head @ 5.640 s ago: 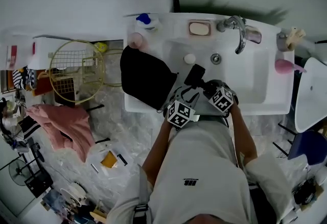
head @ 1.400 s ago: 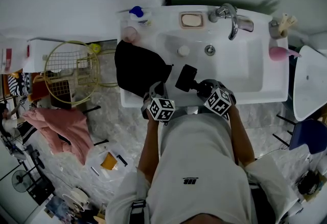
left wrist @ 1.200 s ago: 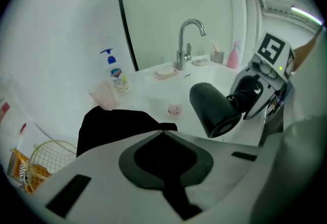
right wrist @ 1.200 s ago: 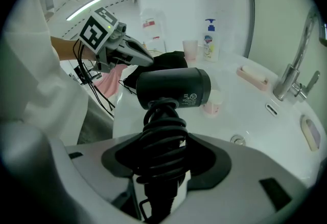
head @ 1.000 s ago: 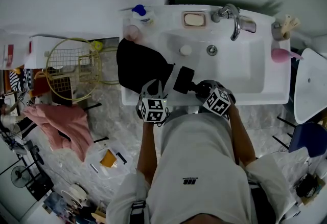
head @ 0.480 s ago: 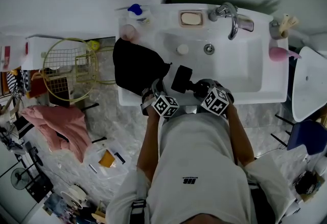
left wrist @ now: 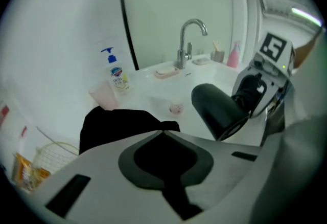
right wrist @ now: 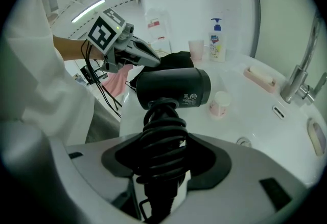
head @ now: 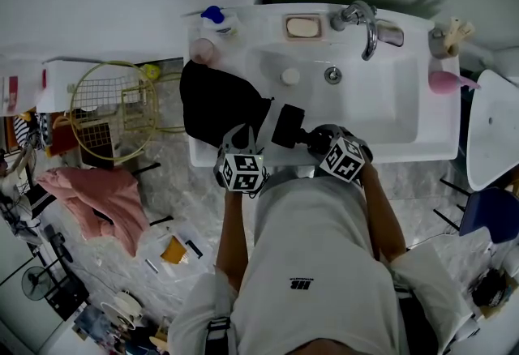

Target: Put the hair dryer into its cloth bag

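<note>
Black hair dryer [right wrist: 173, 87] with cord wound round its handle is held up over the front rim of the white ceramic sink [head: 405, 152], barrel aimed at the black cloth bag [head: 217, 106] just beside it. Right gripper [right wrist: 163, 138] is clamped on the corded handle. Bag lies flat on the sink's left ledge. Left gripper [left wrist: 162, 133] has just snapped closed, tips together at the bag's near edge; can't tell if cloth is caught between them.

My left tongs [left wrist: 163, 133] have just snapped closed, tips meeting with nothing visible between them. My right tongs [right wrist: 163, 141] clamp the hair dryer [right wrist: 173, 86] by its handle; both point steeply downward.
</note>
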